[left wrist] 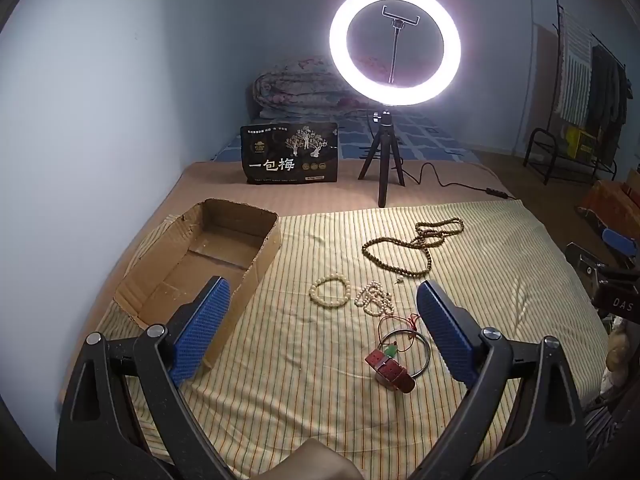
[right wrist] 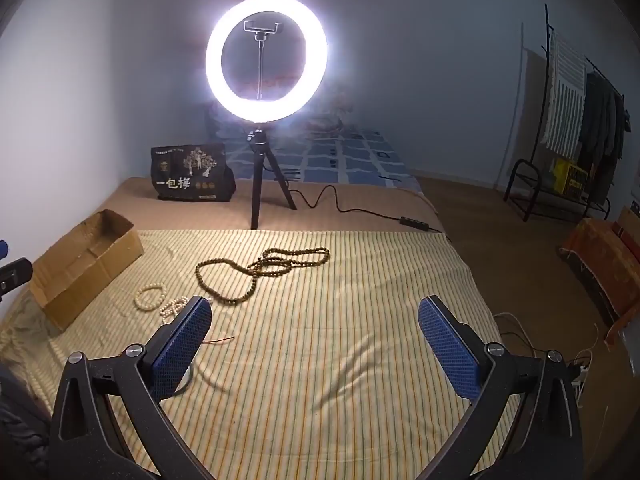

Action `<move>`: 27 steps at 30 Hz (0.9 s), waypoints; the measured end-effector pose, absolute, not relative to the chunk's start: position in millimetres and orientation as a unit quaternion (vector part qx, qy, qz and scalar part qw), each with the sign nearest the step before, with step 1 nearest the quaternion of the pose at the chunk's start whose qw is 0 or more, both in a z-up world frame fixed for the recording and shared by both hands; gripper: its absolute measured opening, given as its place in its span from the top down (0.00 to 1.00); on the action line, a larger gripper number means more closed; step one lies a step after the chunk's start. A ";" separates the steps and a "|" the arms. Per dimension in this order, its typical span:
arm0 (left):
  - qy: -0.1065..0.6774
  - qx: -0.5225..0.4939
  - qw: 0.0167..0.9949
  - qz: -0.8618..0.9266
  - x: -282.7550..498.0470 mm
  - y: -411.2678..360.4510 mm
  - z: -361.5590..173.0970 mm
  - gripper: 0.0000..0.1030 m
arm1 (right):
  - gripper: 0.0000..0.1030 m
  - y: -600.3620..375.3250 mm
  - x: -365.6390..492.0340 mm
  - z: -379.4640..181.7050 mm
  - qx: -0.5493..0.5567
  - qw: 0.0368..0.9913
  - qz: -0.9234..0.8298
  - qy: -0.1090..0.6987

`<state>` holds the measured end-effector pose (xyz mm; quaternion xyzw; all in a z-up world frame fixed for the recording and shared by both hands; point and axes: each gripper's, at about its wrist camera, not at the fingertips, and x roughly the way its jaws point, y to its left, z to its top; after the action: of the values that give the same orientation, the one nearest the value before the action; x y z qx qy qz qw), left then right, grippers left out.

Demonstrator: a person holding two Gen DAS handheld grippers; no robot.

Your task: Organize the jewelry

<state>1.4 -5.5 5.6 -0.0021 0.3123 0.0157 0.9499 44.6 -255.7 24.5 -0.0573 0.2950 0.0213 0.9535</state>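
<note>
Jewelry lies on a striped yellow cloth (left wrist: 304,400). A long brown bead necklace (left wrist: 416,246) lies farthest, also in the right wrist view (right wrist: 256,268). A cream bead bracelet (left wrist: 331,290) and a small pearl string (left wrist: 374,299) lie in the middle. A metal bangle (left wrist: 425,350), a red cord with a green pendant (left wrist: 392,350) and a red-strap watch (left wrist: 390,368) lie nearest. An open cardboard box (left wrist: 192,264) stands at left. My left gripper (left wrist: 322,298) is open above the bracelet. My right gripper (right wrist: 314,314) is open over bare cloth.
A lit ring light on a tripod (left wrist: 394,44) stands behind the cloth, its cable (left wrist: 452,184) running right. A black printed bag (left wrist: 290,154) stands beside it. Folded bedding (left wrist: 296,88) lies at the back. A clothes rack (left wrist: 588,92) stands at right.
</note>
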 end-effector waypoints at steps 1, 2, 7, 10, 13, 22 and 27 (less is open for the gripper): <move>0.312 -0.003 0.950 0.017 1.4 -5.3 7.3 0.07 | 0.00 -255.6 44.8 24.5 -0.057 0.954 0.021 0.295; 0.313 -0.003 0.949 0.017 2.9 -5.8 9.2 0.07 | 0.00 -256.0 44.8 25.1 -0.057 0.954 0.021 0.295; 0.310 -0.005 0.950 0.015 4.6 -7.3 11.8 0.07 | 0.00 -256.4 45.3 26.1 -0.058 0.954 0.020 0.294; 0.309 -0.006 0.951 0.015 3.7 -5.5 12.1 0.07 | 0.00 -255.2 45.4 25.3 -0.059 0.954 0.020 0.295; 0.309 -0.006 0.951 0.016 3.6 -6.1 12.7 0.07 | 0.00 -255.2 45.5 25.2 -0.059 0.954 0.020 0.295; 0.308 -0.004 0.951 0.015 2.0 -6.8 11.6 0.07 | 0.00 -255.9 46.3 22.8 -0.055 0.953 0.020 0.296; 0.308 -0.004 0.951 0.015 1.2 -7.8 12.4 0.07 | 0.00 -254.9 46.6 23.4 -0.056 0.954 0.019 0.295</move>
<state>1.2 -7.8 12.4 -0.0040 0.3079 0.0152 0.9513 46.6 -254.9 23.4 -0.0564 0.2953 0.0191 0.9535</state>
